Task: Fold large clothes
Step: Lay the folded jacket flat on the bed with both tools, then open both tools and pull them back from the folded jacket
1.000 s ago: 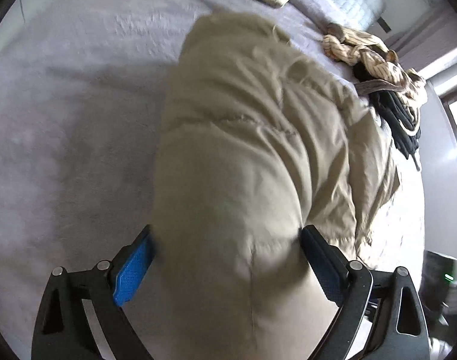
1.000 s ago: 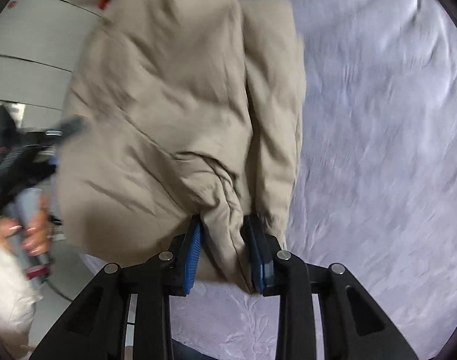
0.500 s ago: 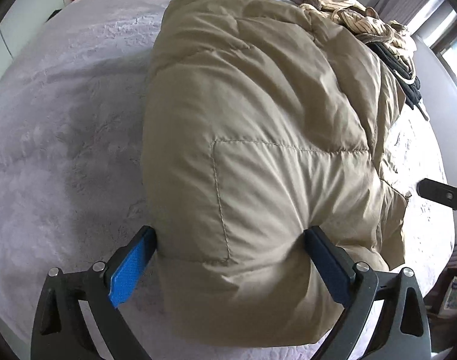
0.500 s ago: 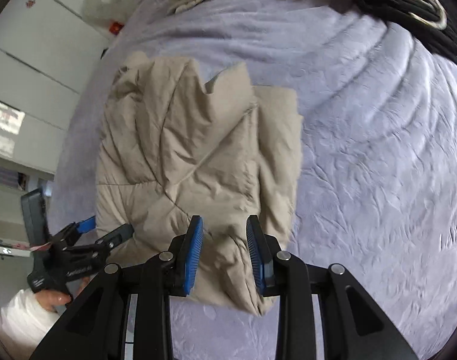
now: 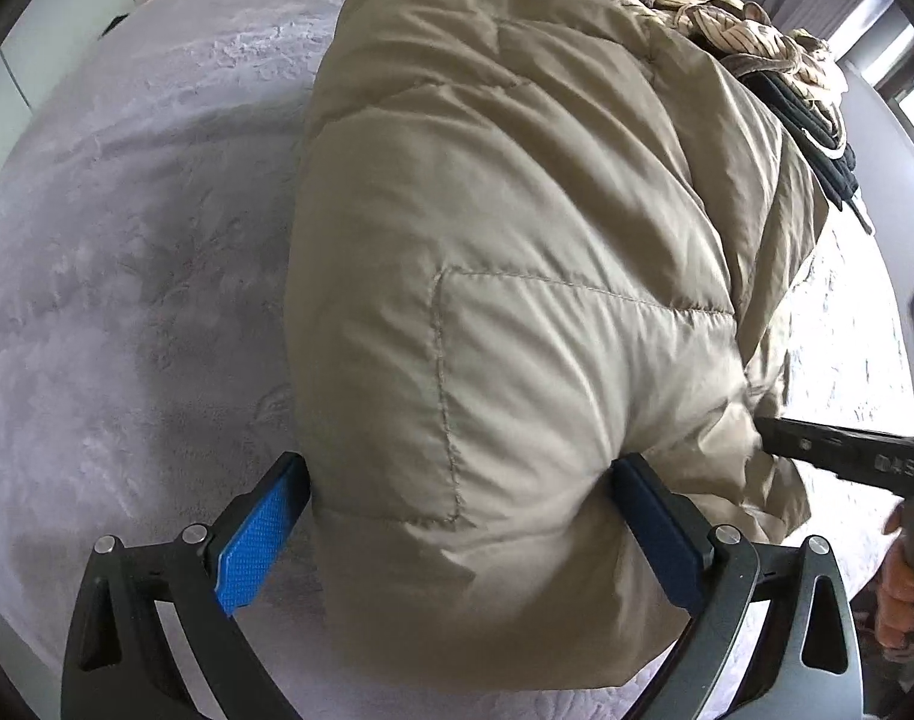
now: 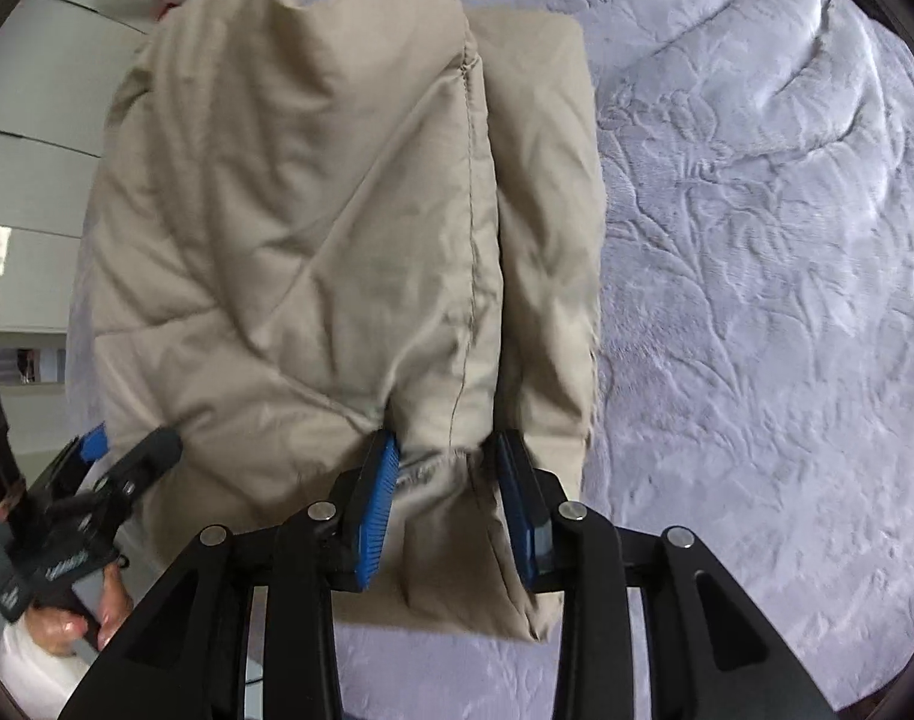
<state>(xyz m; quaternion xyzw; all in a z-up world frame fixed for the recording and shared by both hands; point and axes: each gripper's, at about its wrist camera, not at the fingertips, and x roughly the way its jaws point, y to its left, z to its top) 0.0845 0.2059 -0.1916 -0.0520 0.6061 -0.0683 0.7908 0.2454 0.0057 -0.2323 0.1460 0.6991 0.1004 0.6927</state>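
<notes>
Jacket [image 6: 312, 228] fold between opening right hand-held gripper [image 6: 447, 504] pads.

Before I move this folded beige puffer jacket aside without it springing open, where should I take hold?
Probably grip the puffer jacket at the near folded end, from above, one gripper per side: the stacked layers meet there, so clamping them keeps the fold together.

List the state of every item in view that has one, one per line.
Beige puffer jacket: folded into a bundle on the bed.
Left claw: wide, straddling the jacket's end.
Right claw: opening, jacket edge between its pads.
Striped garment: crumpled, unfolded.
Dark garment: heaped beside it.
</notes>
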